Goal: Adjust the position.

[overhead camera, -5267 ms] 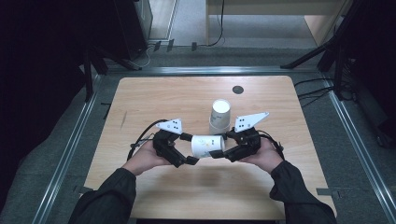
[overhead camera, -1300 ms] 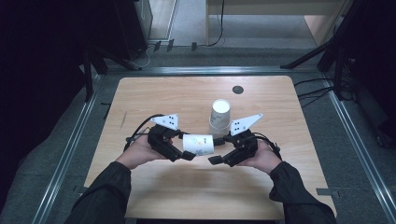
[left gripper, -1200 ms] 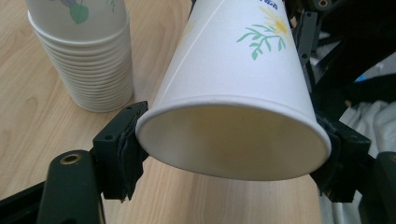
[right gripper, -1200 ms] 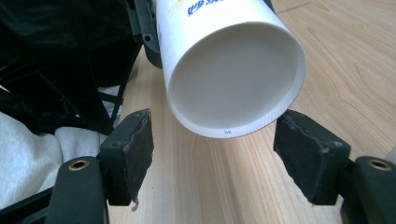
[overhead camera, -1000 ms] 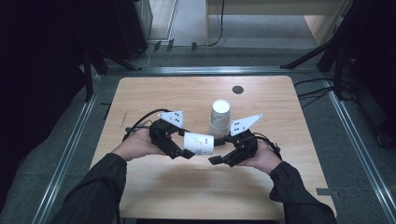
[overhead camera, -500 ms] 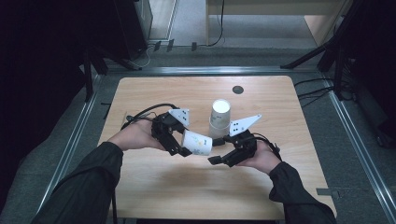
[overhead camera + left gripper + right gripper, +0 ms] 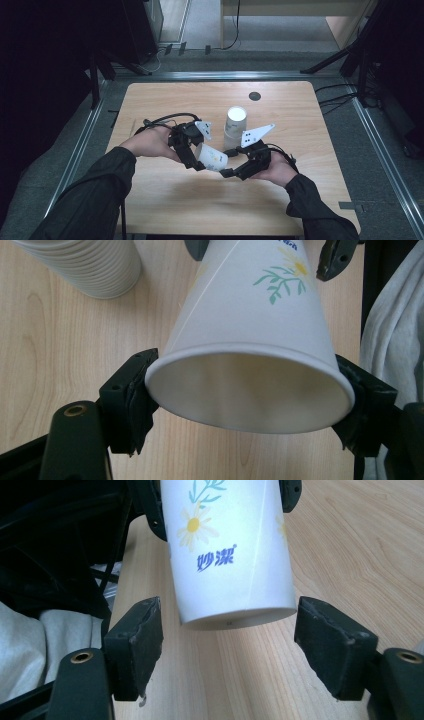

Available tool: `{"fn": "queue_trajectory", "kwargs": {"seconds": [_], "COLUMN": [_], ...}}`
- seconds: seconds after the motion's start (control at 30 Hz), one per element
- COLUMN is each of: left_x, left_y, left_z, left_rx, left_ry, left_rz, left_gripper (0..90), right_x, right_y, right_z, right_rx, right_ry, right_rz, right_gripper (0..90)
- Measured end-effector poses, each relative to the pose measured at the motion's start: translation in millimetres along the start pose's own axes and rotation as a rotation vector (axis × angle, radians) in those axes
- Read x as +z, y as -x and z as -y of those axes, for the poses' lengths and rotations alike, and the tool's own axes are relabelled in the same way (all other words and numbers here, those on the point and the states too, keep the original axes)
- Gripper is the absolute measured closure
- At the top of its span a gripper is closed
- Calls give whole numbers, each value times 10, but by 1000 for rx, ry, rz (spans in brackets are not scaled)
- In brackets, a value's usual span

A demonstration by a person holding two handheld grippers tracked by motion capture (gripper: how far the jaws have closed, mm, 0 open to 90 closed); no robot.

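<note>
in the high view both forearms come in from the bottom and the hands meet over the middle of the wooden table (image 7: pixel 165 200). the left gripper (image 7: pixel 196 161) angles in from the left, clamped on the rim end of a white paper cup (image 7: pixel 212 157) lying tilted on its side between the two tools. the right gripper (image 7: pixel 229 172) points up-left at the cup's base, its hand low and to the right. a stack of cups (image 7: pixel 235 126) stands upright just behind them.

in the left gripper view the jaws press the paper cup (image 7: pixel 250 365) at both sides of its open rim; green leaves and a yellow flower are printed on the wall, the blue writing there cut off.

in the right gripper view the jaws stand apart, either side of the cup's (image 7: pixel 230 555) base without touching. daisies and blue chinese characters "妙潔" show on it.
</note>
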State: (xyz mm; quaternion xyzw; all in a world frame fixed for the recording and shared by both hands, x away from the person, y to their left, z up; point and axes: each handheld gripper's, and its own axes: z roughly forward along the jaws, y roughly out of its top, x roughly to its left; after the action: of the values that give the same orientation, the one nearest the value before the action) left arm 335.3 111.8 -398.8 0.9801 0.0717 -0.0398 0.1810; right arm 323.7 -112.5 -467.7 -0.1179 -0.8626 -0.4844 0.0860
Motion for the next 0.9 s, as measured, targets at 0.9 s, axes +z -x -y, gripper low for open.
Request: {"fn": "queue_trajectory", "kwargs": {"seconds": [0.9], "left_x": [99], "left_y": [-58], "left_z": [-110], "left_rx": [-7], "left_ry": [-88], "left_rz": [30], "left_gripper": [229], "right_x": [168], "right_y": [-18], "right_z": [-69], "right_rx": [-42], "right_ry": [13], "right_rz": [39], "right_gripper": [283]}}
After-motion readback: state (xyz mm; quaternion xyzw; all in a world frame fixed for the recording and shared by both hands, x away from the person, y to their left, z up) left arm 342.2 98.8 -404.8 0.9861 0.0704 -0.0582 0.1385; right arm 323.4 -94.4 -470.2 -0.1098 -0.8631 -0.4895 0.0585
